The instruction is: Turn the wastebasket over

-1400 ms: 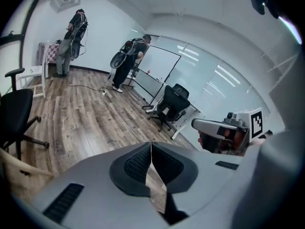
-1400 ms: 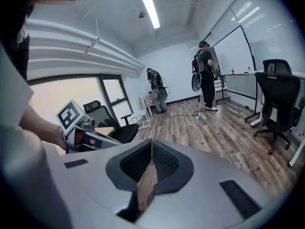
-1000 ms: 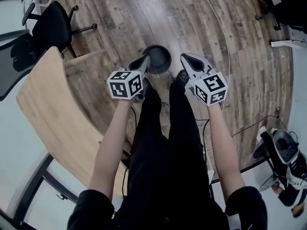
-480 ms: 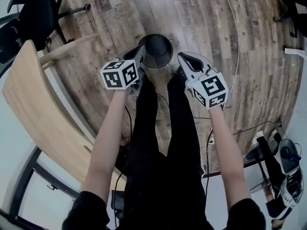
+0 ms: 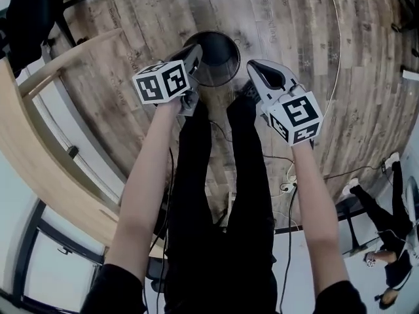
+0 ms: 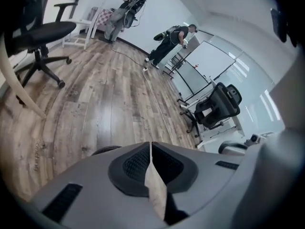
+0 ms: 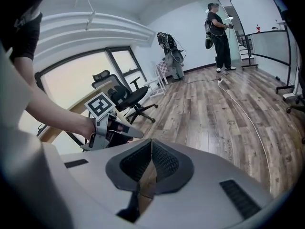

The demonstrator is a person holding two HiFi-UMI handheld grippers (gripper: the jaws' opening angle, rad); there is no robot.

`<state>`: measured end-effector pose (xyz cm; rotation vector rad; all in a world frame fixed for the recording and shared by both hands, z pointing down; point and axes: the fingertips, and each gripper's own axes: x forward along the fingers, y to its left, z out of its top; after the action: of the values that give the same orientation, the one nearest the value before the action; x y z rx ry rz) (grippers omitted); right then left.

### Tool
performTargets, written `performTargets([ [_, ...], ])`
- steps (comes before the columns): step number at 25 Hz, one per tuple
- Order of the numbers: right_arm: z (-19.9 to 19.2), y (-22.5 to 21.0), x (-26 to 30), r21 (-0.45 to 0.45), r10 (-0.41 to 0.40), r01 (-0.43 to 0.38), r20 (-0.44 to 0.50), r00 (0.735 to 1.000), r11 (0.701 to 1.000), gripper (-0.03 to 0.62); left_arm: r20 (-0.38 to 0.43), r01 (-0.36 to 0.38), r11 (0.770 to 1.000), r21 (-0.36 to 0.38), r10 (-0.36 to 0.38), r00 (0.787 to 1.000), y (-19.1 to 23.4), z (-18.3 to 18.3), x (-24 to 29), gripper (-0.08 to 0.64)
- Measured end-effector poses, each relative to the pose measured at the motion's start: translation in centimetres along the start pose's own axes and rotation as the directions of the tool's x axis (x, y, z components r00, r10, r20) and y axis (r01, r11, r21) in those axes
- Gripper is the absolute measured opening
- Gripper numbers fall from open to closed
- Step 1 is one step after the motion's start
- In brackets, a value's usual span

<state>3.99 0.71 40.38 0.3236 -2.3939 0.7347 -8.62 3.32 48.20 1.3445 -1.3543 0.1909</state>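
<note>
Head view: one black mesh wastebasket (image 5: 214, 59) stands upright at twelve o'clock, just past my feet. Its mouth faces up and only dark mesh shows inside. My two tools flank it. The left gripper (image 5: 196, 50) overlaps its nine-o'clock rim, though I cannot tell if it touches. The right gripper (image 5: 254, 67) is just beside the rim at three o'clock. One wooden desk (image 5: 39, 156) edges the floor at nine o'clock, and bare floorboards lie open beyond the basket.

Left gripper view: my jaws are clenched on nothing. A dark sliver of the wastebasket's rim shows at seven o'clock. Two office chairs (image 6: 45, 32) (image 6: 220, 106) stand well apart, with clear floor between them.

Right gripper view: these jaws are also clenched and empty. One office chair sits at ten o'clock, and open boards run to two o'clock.
</note>
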Motion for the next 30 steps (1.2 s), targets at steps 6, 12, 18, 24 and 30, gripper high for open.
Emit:
performTargets([
  [6,-2.3,-1.8,2.4,-0.029,0.011,-0.012,-0.028,1.0,1.0,0.034,0.036,0.044,0.989,-0.14,-0.04,0.999,2.1,-1.4,3.6,0.023],
  [12,-4.1,-2.9,4.3,-0.037,0.016,-0.017,-0.041,0.999,0.999,0.034,-0.009,0.035,0.992,-0.125,-0.037,0.999,3.2,-3.5,6.3,0.023],
  [18,-5.7,-4.0,5.5,-0.034,0.01,-0.012,-0.05,0.999,0.999,0.034,-0.029,0.044,0.982,-0.184,-0.05,0.998,3.8,-4.8,9.6,0.095],
  [24,-7.2,-5.3,6.4,-0.013,0.001,-0.002,-0.054,0.999,1.0,0.034,-0.014,0.033,0.948,-0.315,-0.039,0.999,4.9,-5.7,13.5,0.144],
  [30,-9.0,-6.3,6.6,0.0,-0.002,0.002,-0.068,0.998,1.0,0.034,-0.012,-0.018,0.908,-0.42,0.015,1.0,6.3,-6.6,16.3,0.181],
])
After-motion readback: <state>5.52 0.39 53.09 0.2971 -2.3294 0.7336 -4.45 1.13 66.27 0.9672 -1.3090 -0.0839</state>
